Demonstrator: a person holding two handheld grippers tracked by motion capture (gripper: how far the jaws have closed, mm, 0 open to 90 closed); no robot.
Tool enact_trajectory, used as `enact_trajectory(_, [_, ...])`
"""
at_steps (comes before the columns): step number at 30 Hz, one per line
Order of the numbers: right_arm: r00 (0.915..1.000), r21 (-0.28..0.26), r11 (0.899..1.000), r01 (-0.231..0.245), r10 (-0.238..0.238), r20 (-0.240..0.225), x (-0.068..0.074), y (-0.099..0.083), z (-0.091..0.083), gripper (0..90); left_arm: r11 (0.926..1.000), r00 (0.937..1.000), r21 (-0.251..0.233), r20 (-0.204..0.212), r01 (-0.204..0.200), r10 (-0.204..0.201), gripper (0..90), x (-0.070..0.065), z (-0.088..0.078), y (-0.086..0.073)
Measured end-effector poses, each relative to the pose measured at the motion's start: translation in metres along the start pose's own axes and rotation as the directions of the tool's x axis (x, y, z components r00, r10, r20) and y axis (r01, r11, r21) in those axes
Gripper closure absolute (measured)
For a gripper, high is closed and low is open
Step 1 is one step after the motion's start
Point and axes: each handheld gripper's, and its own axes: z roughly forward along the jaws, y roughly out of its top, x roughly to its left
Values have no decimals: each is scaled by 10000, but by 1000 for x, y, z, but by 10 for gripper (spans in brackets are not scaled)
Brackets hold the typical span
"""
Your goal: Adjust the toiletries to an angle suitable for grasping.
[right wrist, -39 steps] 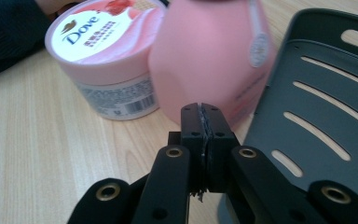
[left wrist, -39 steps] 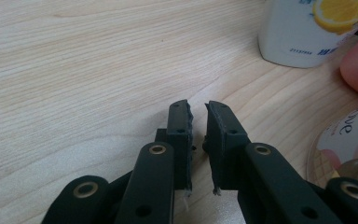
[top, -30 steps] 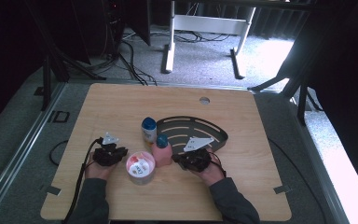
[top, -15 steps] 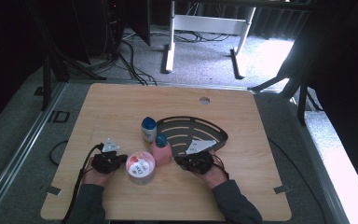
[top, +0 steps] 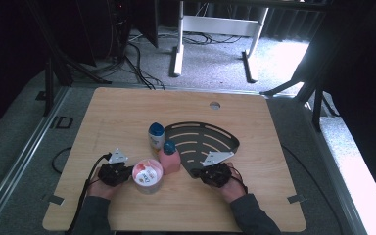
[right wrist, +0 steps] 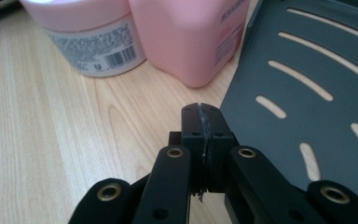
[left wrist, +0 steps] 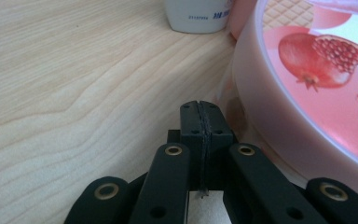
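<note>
High view shows the pink-lidded jar (top: 148,175) standing near the front edge of the wooden table (top: 127,107), a little left of its middle. Just at its 9 o'clock sits the left gripper (top: 123,174), jaws pressed together with nothing between them; they have just been closing, and they lie close beside the jar's wall without gripping it. In the left gripper view the clenched tips (left wrist: 200,122) rest low over the wood, with the jar (left wrist: 317,88) at 2 o'clock, its lid printed with a pomegranate. Whether the tips touch the jar I cannot tell.

At the jar's 1 o'clock in the high view stands the pink bottle (top: 169,156) with a teal cap, touching or nearly touching it. Beyond that, at 11 o'clock from the pink bottle, stands the white bottle (top: 156,136) with a blue cap.

At 3 o'clock from the pink bottle lies the dark slotted tray (top: 205,139), fan-shaped and flat on the table. The right gripper (top: 206,174) sits at the tray's near edge, at roughly 6 o'clock of it. In the right gripper view its jaws (right wrist: 200,122) are clenched and empty, pointing at the gap between the pink bottle (right wrist: 186,37) and the tray (right wrist: 307,74), with the jar (right wrist: 88,37) at 11 o'clock.
</note>
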Motion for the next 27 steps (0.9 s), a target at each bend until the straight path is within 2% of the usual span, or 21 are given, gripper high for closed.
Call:
enact_trajectory(6, [10000, 87, 9999, 72, -71, -63, 5, -3, -1, 887, 9999, 9999, 15, 55, 125, -125, 896, -5, -5, -3])
enact_trajectory(17, [9995, 241, 9992, 310, -308, -92, 14, -9, -7, 880, 9989, 9986, 181, 301, -441, 436, 896, -29, -9, -6])
enact_trajectory(21, [9994, 150, 9997, 191, -187, -275, 15, -13, -13, 880, 9954, 9941, 287, 627, -909, 890, 896, -41, -8, -5])
enact_trajectory(27, [9991, 161, 9995, 263, -257, -349, 20, -20, -21, 880, 9879, 9830, 281, 1071, -1528, 1490, 895, -61, -5, -2])
